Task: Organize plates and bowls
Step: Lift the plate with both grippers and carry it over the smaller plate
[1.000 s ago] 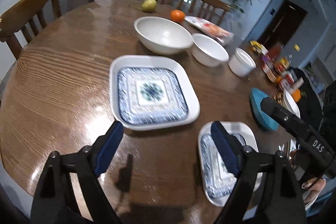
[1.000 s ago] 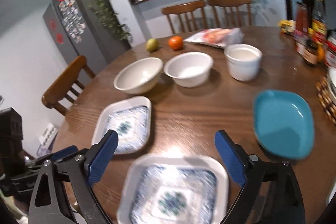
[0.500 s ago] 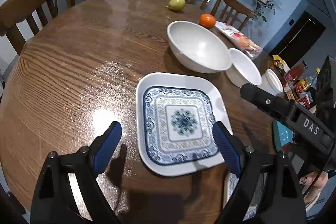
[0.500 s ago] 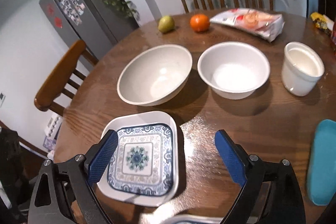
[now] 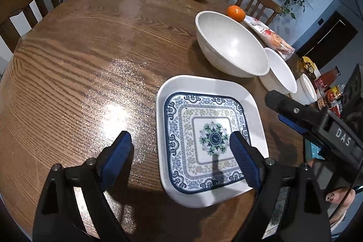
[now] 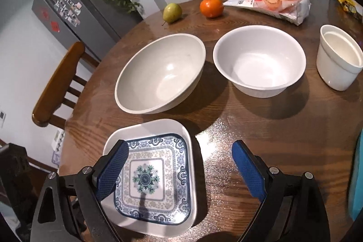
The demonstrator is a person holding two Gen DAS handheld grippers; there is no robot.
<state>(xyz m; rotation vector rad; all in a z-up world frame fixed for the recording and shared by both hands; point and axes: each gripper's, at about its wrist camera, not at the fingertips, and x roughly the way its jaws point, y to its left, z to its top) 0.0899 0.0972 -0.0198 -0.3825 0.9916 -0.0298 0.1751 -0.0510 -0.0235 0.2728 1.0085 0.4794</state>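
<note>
The round wooden table (image 6: 261, 126) carries all the dishes. A square plate with blue pattern (image 5: 207, 137) lies near its front edge. Behind the plate stands a large grey-white bowl (image 6: 160, 73), and just beside it a smaller white bowl (image 6: 259, 60), then a white cup (image 6: 339, 56). The left gripper (image 5: 179, 155) and the right gripper (image 6: 179, 167) both have jaws wide apart, holding nothing, above this plate.
</note>
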